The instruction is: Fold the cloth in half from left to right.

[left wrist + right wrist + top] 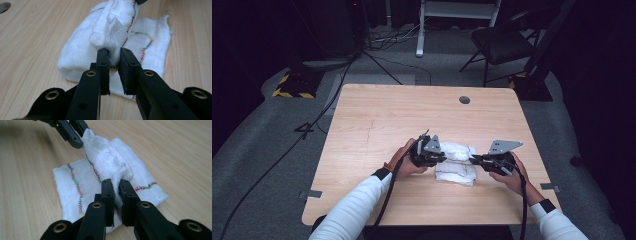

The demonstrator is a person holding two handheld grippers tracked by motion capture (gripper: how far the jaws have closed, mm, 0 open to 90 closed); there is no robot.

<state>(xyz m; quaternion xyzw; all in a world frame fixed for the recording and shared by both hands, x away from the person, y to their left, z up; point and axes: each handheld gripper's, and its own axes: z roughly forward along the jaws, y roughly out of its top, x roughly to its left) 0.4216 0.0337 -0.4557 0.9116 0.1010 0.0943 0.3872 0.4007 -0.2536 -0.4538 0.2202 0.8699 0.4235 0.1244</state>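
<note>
Two grippers' fingers pinching a white cloth [457,161] at opposite ends, coloured stitching [76,183] clear in gripper views

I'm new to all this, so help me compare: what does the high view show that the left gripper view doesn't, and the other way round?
The high view alone takes in the whole table, both hands, the white sleeves, a chair and floor cables. The left gripper view alone gives the close detail: coloured stitching on the cloth, and the left gripper pinching a raised fold of it. Both show the white cloth lying on the wooden table, gripped at its two ends, and the hole in the tabletop.
</note>
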